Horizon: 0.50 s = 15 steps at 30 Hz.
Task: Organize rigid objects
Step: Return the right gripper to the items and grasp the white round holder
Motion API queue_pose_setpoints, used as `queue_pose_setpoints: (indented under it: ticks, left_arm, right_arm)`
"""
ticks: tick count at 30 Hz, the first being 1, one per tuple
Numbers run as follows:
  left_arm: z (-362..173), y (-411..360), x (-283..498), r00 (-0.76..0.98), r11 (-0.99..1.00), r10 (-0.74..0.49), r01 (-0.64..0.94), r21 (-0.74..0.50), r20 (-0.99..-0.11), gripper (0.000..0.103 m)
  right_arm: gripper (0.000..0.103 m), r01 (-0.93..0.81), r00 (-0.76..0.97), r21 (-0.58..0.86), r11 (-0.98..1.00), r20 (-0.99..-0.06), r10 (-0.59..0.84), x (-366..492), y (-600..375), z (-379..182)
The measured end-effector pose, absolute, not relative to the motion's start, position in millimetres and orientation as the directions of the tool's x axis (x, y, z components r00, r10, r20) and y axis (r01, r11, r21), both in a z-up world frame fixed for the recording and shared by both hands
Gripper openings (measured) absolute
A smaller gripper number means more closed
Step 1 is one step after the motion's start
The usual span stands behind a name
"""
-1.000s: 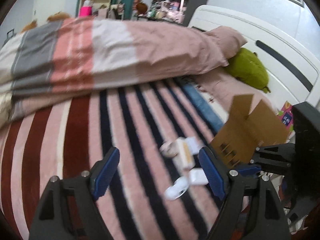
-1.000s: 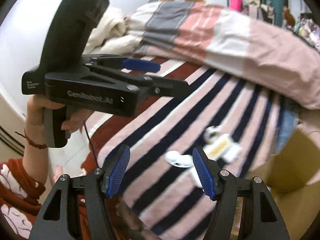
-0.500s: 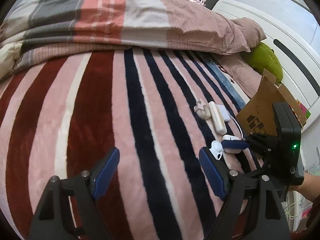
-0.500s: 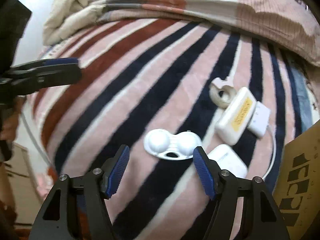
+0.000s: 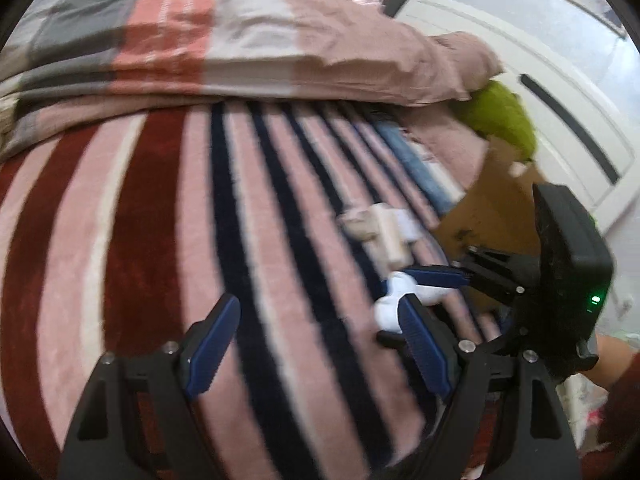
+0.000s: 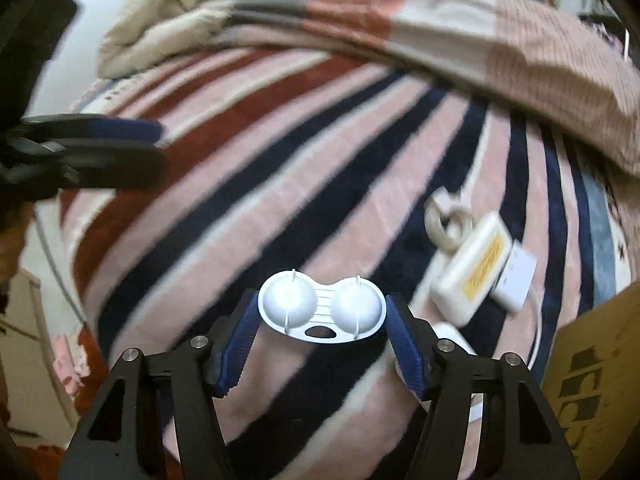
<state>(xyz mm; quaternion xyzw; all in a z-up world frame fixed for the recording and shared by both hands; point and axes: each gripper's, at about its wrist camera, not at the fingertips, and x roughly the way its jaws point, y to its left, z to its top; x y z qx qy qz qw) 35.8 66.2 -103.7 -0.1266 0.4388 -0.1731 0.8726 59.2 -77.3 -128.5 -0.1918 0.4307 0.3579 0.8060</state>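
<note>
A white double-dome case sits crosswise between the blue pads of my right gripper. The jaws are closing and both pads touch its ends. It stays sharp while the striped blanket behind is blurred. In the left wrist view the same case shows at the tip of the right gripper. My left gripper hangs open over the blanket with nothing between its fingers. To the right lie a white box with a yellow label, a beige ring-shaped piece and a white adapter.
An open cardboard box stands at the right edge of the bed. A folded duvet and a green plush lie at the far side by the white headboard. A small white rounded case lies by the right finger.
The right gripper has come down onto the white double-dome case, and its pads now flank and touch it. The left gripper has sunk a little toward the blanket, still open.
</note>
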Motion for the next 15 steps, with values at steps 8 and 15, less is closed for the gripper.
queue_pose_setpoints:
  ticks: [8,15]
  left_arm:
    - [-48,7,56,0.486,0.799,-0.601,0.369,-0.475,-0.634,0.031]
    - [-7,-64,79,0.453,0.767,-0.632,0.477,-0.428,-0.629,0.023]
  right_arm:
    - [0.059,-0.79,0.465,-0.068,0.61,-0.714,0.523,33,-92,-41]
    - [0.059,-0.725,0.561,-0.099,0.681,-0.658,0.502,40,-148,0]
